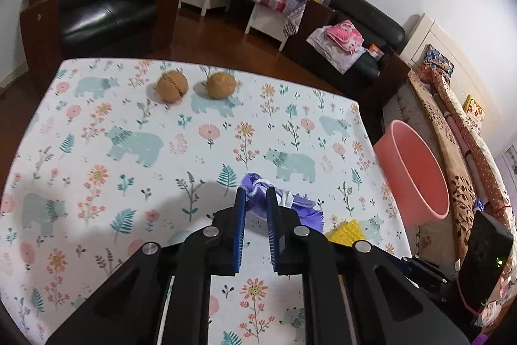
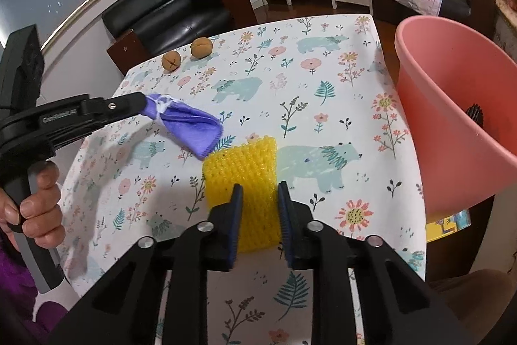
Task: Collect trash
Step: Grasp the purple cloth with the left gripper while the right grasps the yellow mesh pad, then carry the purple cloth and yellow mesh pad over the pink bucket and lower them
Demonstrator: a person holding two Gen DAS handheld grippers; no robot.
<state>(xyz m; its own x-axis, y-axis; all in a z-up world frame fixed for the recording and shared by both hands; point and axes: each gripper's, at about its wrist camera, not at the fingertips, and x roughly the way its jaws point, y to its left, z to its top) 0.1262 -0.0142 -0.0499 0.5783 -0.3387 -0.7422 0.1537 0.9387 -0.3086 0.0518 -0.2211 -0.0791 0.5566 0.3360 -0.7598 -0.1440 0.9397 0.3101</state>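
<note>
My left gripper (image 1: 257,193) is shut on a bunched end of a purple cloth (image 1: 300,206). In the right wrist view that gripper (image 2: 145,104) comes in from the left, and the purple cloth (image 2: 190,128) hangs from it just above the floral tablecloth. My right gripper (image 2: 260,188) sits low on a yellow foam net (image 2: 242,160) lying on the table, with the net filling the narrow gap between the pads. A corner of the yellow net (image 1: 347,230) shows right of the left fingers. A pink bin stands off the table's right edge (image 2: 429,86) (image 1: 416,173).
Two walnuts (image 1: 172,85) (image 1: 220,85) lie near the table's far edge. A dark item (image 2: 475,115) sits inside the bin. A person's hand (image 2: 38,202) grips the left handle. Black armchairs, a checked side table and a patterned bed surround the table.
</note>
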